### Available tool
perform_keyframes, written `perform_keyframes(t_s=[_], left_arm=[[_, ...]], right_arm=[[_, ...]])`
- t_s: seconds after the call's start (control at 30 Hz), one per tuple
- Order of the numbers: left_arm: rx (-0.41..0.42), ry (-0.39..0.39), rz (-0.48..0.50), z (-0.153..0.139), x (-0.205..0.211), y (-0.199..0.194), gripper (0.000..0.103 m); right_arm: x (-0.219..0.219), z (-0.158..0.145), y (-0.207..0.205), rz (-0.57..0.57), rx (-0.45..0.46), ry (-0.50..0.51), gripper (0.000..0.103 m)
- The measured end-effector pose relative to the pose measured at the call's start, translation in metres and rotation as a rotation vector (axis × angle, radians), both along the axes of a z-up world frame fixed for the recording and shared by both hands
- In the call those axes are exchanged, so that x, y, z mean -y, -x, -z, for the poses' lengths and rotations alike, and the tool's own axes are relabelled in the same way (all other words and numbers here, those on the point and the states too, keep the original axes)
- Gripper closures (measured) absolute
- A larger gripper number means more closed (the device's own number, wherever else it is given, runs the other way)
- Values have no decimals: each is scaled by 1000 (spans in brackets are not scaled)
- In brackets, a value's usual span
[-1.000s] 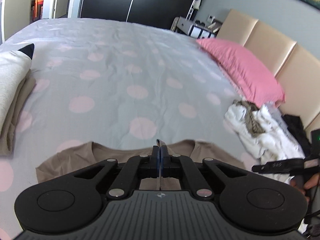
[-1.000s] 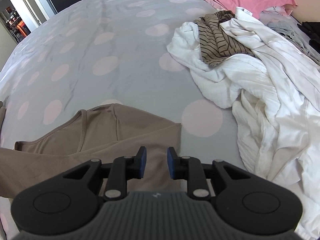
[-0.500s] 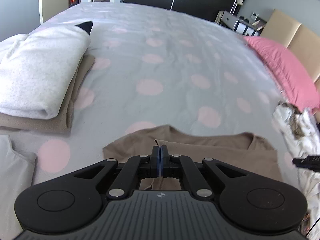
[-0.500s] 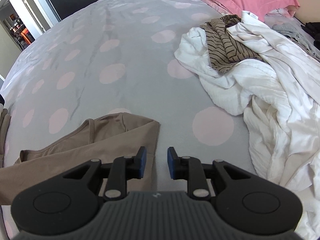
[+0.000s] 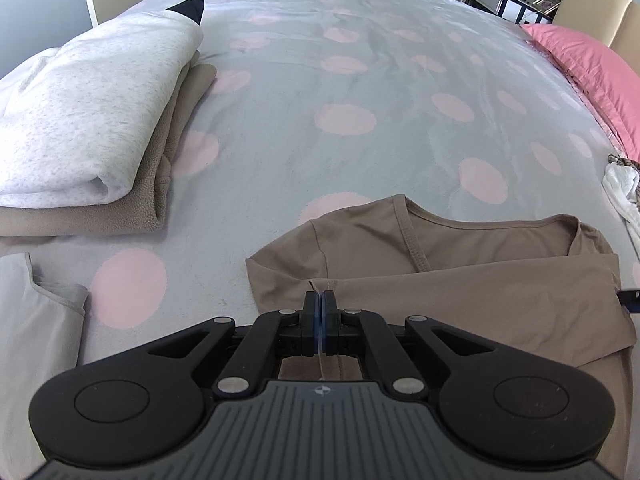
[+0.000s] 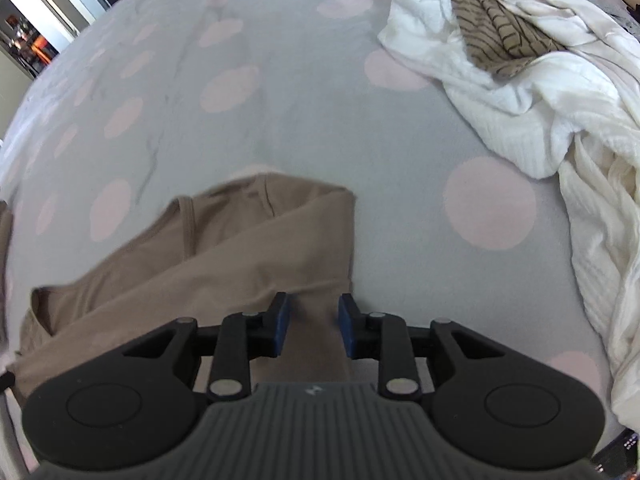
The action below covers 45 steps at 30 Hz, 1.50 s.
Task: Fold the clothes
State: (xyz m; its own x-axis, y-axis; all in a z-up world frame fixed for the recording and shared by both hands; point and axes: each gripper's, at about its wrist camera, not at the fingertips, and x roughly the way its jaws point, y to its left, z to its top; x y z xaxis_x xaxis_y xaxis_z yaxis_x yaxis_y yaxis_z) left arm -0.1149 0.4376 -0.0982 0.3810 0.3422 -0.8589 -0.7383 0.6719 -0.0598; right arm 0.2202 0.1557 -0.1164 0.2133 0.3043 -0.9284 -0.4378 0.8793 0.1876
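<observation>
A tan long-sleeved shirt (image 5: 460, 280) lies flat on the grey bedspread with pink dots (image 5: 360, 80), neckline away from me, one sleeve folded across its body. My left gripper (image 5: 319, 304) is shut on a thin edge of that tan fabric, low over the shirt's left side. In the right wrist view the same shirt (image 6: 240, 256) fills the lower left. My right gripper (image 6: 313, 320) hovers over the shirt's right edge; its jaws are closing, with a gap still showing and tan cloth under and between the pads.
A folded white-grey sweater on folded tan fleece (image 5: 88, 120) sits at the left. A pale grey garment (image 5: 36, 328) lies at the near left. A heap of white clothes (image 6: 560, 120) with a striped brown top (image 6: 492, 28) lies on the right. A pink pillow (image 5: 592, 64) is beyond.
My left gripper carried the tan fabric down and leftward, laying the sleeve across the shirt. My right gripper sank closer over the shirt's right edge.
</observation>
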Motion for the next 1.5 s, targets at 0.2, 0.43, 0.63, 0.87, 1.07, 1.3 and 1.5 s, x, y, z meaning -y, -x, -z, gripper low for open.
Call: perform_keyframes(t_s=[0.2,0.43,0.63,0.87,1.07,1.3,1.5], left_arm=[[-40,-8,-10,5,-2,1,103],[13,65,7,-1,5,12,61],[5,131,34,8,14,19,60],[-61,121,44,22,22,15,91],[-25,129,21,10,18,23,102],[-80,146,30,17,19,24,102],[-76,134,51,5,20,24,102]], right_arm=[[19,-6,-6,51,111,94,97],[25,-28,14,-66,-8,-77,66],[13,-28,48,-256,35,18,61],[13,-11,58,-356,91,120,66],[18,-11,46,-308,99,138,97],[28,4,34,-263,68,181,99],[28,1,30,-241,65,173,99]])
